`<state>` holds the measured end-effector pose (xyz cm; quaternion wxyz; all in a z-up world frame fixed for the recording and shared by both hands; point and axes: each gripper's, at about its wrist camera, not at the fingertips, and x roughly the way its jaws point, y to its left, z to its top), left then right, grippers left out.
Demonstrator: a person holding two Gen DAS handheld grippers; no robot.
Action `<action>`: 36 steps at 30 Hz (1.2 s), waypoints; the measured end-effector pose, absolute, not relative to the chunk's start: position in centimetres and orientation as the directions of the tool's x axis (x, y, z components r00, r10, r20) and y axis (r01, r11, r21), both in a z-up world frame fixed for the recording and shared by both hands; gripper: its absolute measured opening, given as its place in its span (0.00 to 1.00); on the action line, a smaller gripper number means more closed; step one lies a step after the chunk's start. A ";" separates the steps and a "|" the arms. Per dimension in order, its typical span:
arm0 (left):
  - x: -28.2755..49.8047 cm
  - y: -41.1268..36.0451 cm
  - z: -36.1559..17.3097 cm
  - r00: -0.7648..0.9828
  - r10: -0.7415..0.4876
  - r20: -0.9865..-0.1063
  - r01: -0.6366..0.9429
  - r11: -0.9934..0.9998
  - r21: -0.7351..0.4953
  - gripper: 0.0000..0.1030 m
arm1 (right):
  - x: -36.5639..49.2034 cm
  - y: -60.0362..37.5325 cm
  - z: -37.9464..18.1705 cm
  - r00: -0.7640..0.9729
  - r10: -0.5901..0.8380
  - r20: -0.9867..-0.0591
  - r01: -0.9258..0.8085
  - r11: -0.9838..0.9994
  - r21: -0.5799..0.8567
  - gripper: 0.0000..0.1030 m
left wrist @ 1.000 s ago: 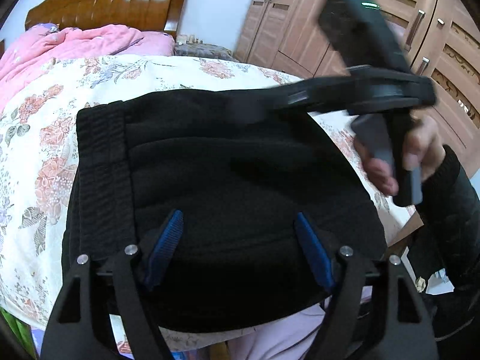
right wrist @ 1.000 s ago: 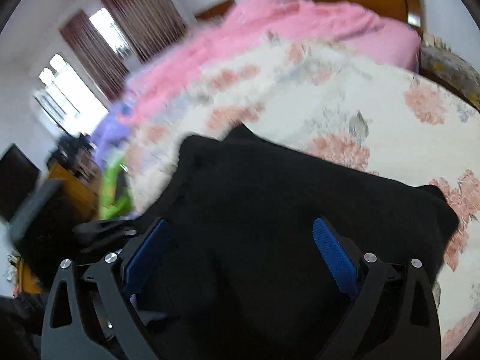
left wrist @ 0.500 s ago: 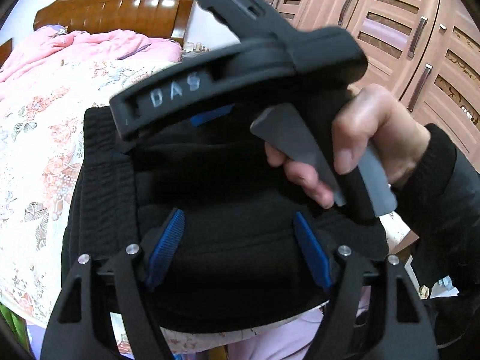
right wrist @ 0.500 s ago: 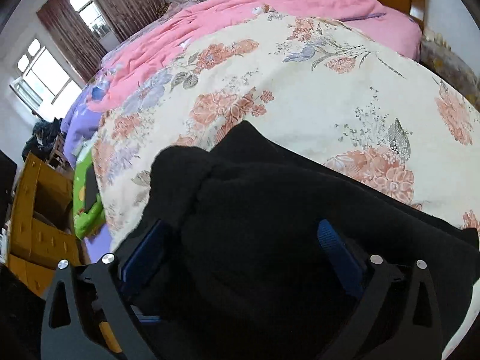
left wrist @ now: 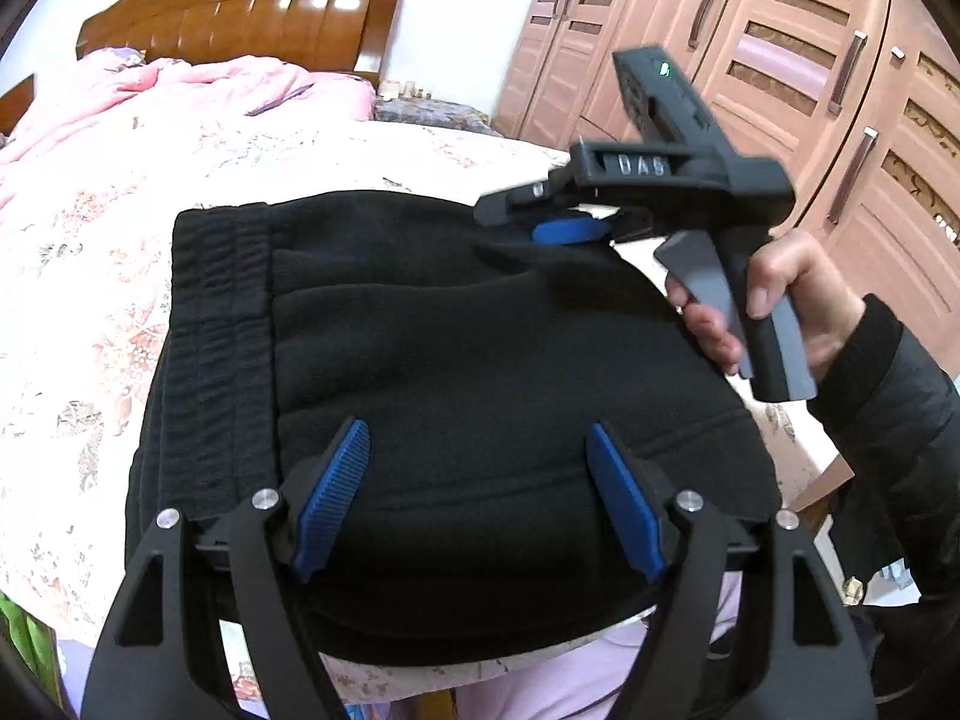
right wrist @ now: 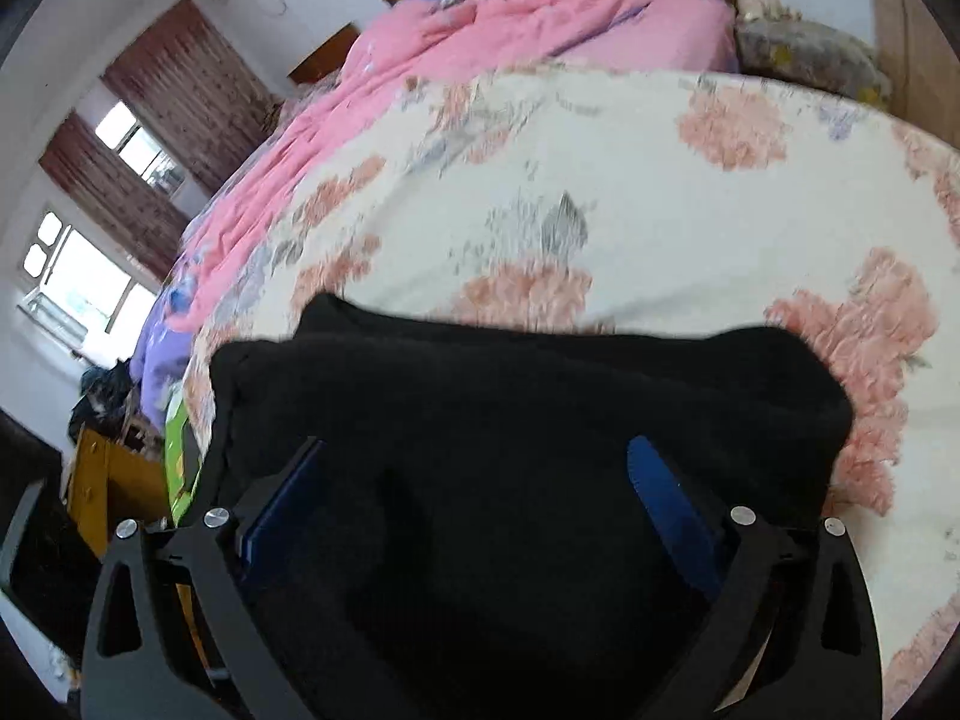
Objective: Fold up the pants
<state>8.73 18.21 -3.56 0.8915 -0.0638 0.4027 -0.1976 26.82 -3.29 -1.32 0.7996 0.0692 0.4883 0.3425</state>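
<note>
Black fleece pants point(left wrist: 480, 330) lie folded into a thick rectangle on the flowered bed sheet point(left wrist: 72, 240), the ribbed waistband point(left wrist: 210, 312) on the left. My left gripper point(left wrist: 477, 429) hovers open over the near edge, its blue pads wide apart with nothing pinched. In the left wrist view my right gripper point(left wrist: 558, 228) is held in a person's hand point(left wrist: 780, 288) at the far right corner of the pants. The right wrist view is blurred and shows the pants point(right wrist: 540, 390) under my right gripper point(right wrist: 477, 444), which is open with blue pads spread.
A pink quilt point(left wrist: 150, 90) is bunched at the head of the bed below a wooden headboard point(left wrist: 240, 6). Brown wardrobe doors point(left wrist: 780, 60) stand on the right. Curtained windows point(right wrist: 90, 276) and a yellow wooden unit point(right wrist: 102, 480) lie beyond the bed's left edge.
The right gripper swung in over the middle of the pants, then drew back to their far right corner. The left gripper has stayed where it was.
</note>
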 end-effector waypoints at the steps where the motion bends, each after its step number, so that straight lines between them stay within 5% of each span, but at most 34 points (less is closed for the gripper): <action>1: 8.6 18.1 -3.6 0.599 -0.398 -0.694 0.300 0.916 -0.266 0.73 | 26.2 -3.6 -0.7 0.302 0.632 -0.714 -0.490 0.745 0.452 0.94; 16: 8.3 17.4 -3.6 0.613 -0.388 -0.689 0.295 0.921 -0.256 0.73 | 18.9 -4.1 -2.8 0.419 0.447 -0.790 -0.543 0.821 0.177 0.96; 21: 8.2 17.1 -2.7 0.613 -0.372 -0.697 0.275 0.927 -0.254 0.73 | 14.9 -5.9 0.9 0.539 0.446 -0.714 -0.541 0.834 0.113 0.96; 25: 6.5 17.2 -0.3 0.691 -0.266 -0.672 0.210 0.964 -0.165 0.89 | 9.8 -7.0 1.7 0.588 0.432 -0.684 -0.566 0.823 0.034 0.96; 29: 6.7 18.1 -1.4 0.663 -0.219 -0.716 0.159 0.976 -0.151 0.92 | 7.7 -6.1 -1.2 0.568 0.386 -0.727 -0.585 0.810 -0.027 0.96; 36: 6.9 18.1 -3.8 0.659 -0.143 -0.738 0.138 0.988 -0.068 0.99 | 9.0 -7.2 -4.7 0.479 0.461 -0.747 -0.572 0.809 0.133 0.96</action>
